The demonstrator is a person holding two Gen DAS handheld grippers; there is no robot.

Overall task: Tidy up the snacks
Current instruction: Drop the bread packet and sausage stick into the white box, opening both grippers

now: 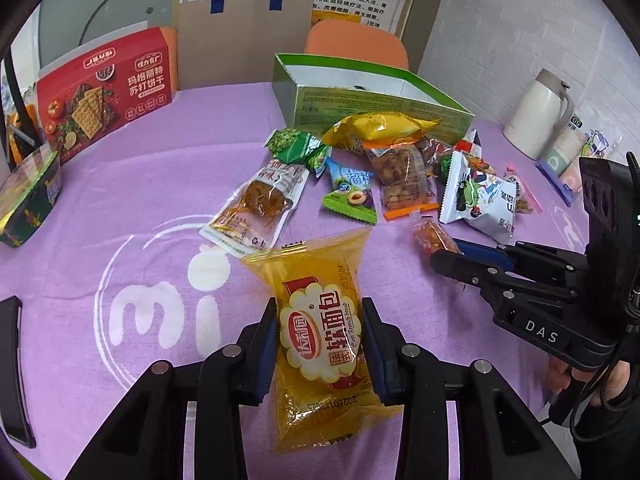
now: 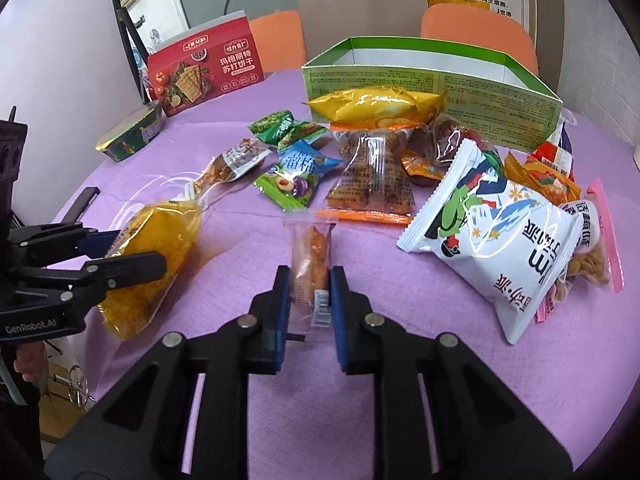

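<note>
Clamped at six o'clock, the left gripper (image 1: 320,344) grips the yellow bread packet (image 1: 320,332) while the right gripper (image 2: 306,292) pinches the small clear snack packet (image 2: 310,256); both should lift squarely toward the green box (image 2: 440,88) at twelve o'clock, avoiding wrapper slip.

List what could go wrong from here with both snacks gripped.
1. The left tongs squeeze the yellow bread packet across its middle; the soft bread may get crushed.
2. The right tongs pinch the small clear snack packet near its lower end; the slick film could slip on lifting.
3. The green open box has packets piled against its front wall and may be nudged.
</note>
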